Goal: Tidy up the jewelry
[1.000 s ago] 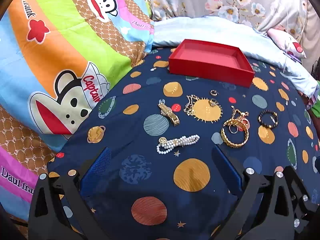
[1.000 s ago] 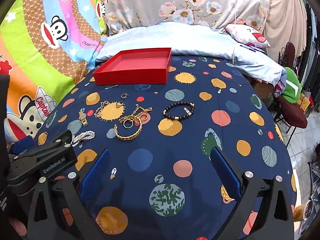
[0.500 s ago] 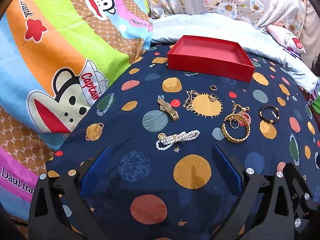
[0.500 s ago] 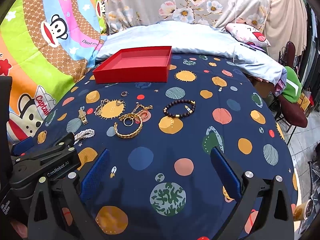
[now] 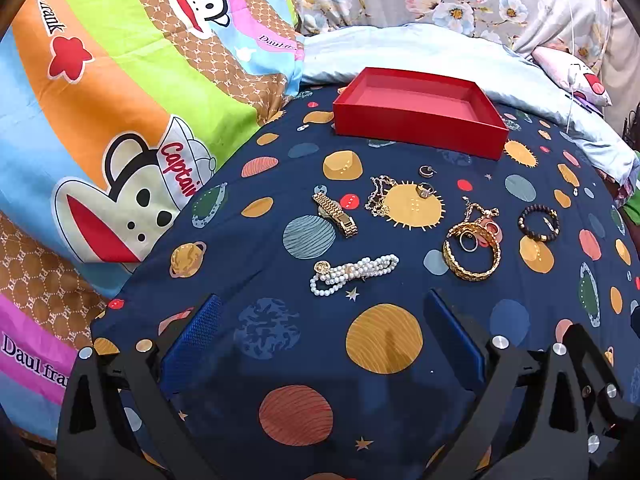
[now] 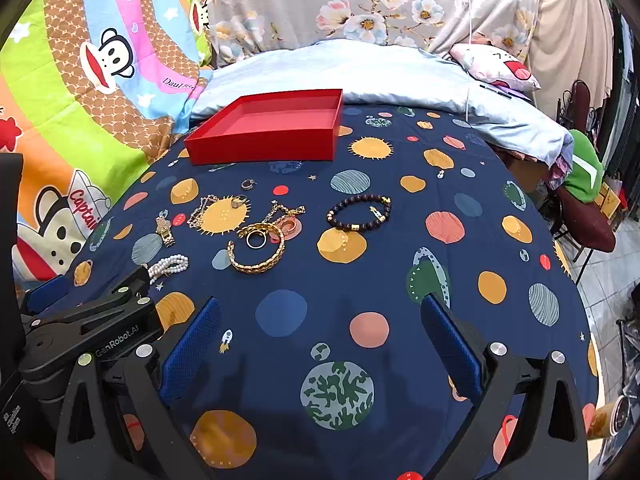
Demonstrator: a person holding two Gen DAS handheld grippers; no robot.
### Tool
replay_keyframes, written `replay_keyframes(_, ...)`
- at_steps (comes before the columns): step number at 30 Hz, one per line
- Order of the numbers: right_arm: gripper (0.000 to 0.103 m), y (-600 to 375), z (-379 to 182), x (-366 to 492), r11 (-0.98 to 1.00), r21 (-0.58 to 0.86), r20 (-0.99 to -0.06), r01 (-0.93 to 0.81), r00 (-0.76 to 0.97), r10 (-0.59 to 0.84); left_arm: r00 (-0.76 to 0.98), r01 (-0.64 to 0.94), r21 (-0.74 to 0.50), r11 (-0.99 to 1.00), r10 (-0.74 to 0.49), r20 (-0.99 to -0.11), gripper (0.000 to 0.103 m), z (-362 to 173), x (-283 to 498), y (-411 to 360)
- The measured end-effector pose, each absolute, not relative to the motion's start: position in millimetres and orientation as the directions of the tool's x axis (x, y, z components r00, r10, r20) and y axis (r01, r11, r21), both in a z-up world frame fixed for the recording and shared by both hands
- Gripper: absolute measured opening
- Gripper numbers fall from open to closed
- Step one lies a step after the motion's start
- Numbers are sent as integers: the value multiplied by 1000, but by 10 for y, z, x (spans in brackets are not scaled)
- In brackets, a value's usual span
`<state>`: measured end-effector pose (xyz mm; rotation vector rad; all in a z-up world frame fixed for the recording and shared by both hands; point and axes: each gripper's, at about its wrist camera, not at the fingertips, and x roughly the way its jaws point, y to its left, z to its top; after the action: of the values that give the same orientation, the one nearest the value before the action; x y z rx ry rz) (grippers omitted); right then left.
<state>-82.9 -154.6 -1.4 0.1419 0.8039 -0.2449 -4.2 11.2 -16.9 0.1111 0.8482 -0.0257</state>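
Observation:
Jewelry lies spread on a planet-print cloth in front of an empty red tray (image 5: 416, 128) (image 6: 264, 148). Nearest my left gripper (image 5: 320, 344) is a pearl bracelet (image 5: 354, 274) (image 6: 170, 265); a gold watch (image 5: 334, 214) (image 6: 165, 231) lies beyond it. A gold bangle (image 5: 472, 260) (image 6: 256, 254) holds a ring (image 6: 256, 239), a dark bead bracelet (image 5: 538, 224) (image 6: 358, 213) sits to the right, and a gold chain (image 5: 378, 200) and small rings (image 5: 425, 190) lie nearer the tray. My right gripper (image 6: 320, 344) hovers open over bare cloth. The left gripper is open too, nothing between its fingers.
A cartoon-monkey blanket (image 5: 120, 120) rises on the left. A pale blue quilt (image 6: 360, 76) and floral fabric lie behind the tray. The table edge drops off at the right toward a chair (image 6: 588, 224) and tiled floor. The left gripper's body (image 6: 92, 332) shows at lower left in the right wrist view.
Both grippers have shifted slightly forward toward the jewelry; the pearl bracelet and tray sit a little closer in view. Nothing was picked up or moved.

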Motion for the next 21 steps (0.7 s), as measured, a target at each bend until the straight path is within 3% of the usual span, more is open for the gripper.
replay_keyframes(21,98,-1554,-26,-830,962,31,-727,270,667,-163,651,66,85,994,22,-759,98,-212,-35,119)
